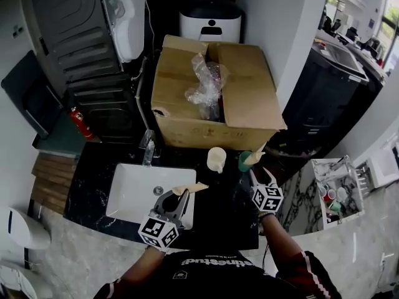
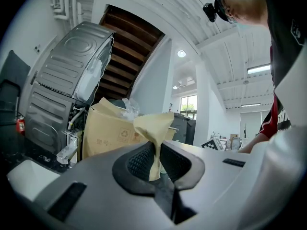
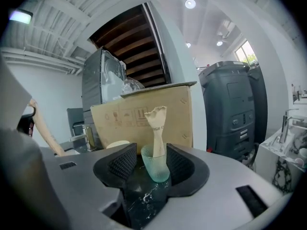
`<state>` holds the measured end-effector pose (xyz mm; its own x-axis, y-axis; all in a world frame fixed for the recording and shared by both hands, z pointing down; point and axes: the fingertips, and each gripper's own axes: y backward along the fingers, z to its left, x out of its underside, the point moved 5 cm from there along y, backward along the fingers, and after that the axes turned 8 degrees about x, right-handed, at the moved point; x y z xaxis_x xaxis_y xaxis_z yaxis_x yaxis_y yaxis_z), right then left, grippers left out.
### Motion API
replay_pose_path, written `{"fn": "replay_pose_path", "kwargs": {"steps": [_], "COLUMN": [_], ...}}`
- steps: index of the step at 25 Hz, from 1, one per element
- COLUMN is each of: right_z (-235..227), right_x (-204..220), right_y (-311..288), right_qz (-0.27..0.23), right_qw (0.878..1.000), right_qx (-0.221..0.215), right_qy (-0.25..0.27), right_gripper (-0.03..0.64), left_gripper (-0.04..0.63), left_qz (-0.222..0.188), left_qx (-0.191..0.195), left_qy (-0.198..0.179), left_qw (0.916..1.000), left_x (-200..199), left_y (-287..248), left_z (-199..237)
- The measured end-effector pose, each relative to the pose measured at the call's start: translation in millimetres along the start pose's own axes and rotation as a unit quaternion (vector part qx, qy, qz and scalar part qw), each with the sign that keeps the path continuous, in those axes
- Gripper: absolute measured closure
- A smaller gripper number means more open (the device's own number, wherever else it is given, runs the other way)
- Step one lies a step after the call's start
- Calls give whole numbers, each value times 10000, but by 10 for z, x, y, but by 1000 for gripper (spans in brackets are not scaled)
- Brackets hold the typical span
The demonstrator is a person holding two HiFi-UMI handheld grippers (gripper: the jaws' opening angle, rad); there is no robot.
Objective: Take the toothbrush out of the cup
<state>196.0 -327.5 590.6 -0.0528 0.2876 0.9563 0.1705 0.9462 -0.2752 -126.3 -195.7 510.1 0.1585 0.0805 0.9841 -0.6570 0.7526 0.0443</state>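
Observation:
A frosted green cup [image 3: 156, 166] stands on the black marble counter [image 3: 141, 202] with a tan paper-wrapped toothbrush [image 3: 159, 128] upright in it. My right gripper [image 3: 152, 161] is open, its pads on either side of the cup with small gaps. In the head view the cup [image 1: 244, 162] and its wrapped toothbrush [image 1: 255, 157] sit just beyond the right gripper [image 1: 256, 177]. My left gripper [image 2: 156, 163] is shut on another paper-wrapped toothbrush [image 2: 154, 128], held level over the sink's near right corner. That left gripper [image 1: 172, 203] and its wrapped toothbrush [image 1: 191, 189] also show in the head view.
A white sink [image 1: 134, 195] with a faucet [image 1: 148, 148] lies at the left of the counter [image 1: 224, 217]. A cream cup [image 1: 216, 159] stands left of the green one. A large open cardboard box [image 1: 243, 98] with plastic wrap sits behind them. A red fire extinguisher [image 1: 81, 124] is far left.

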Motion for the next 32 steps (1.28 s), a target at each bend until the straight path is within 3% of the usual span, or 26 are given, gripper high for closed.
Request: {"fn": "replay_pose_path", "kwargs": {"steps": [7, 15, 20, 32], "right_z": [-94, -25, -9, -17], "right_x": [34, -42, -98, -272], "right_y": [-473, -662, -683, -616], "right_qz": [234, 165, 96, -167], "right_qw": [9994, 9984, 9975, 9936], "right_qx": [154, 204, 243, 279], "right_qy": [207, 501, 659, 1084], "right_gripper": [400, 403, 499, 554], "left_gripper": [549, 549, 549, 549], "left_qz": [30, 63, -1, -29], "left_qx": [-88, -314, -385, -352], "left_qy": [-25, 58, 118, 167], "left_qw": [10000, 9995, 9992, 9992], "left_x": [-27, 20, 34, 56], "left_y": [53, 170, 187, 127], "left_z": [12, 85, 133, 123]}}
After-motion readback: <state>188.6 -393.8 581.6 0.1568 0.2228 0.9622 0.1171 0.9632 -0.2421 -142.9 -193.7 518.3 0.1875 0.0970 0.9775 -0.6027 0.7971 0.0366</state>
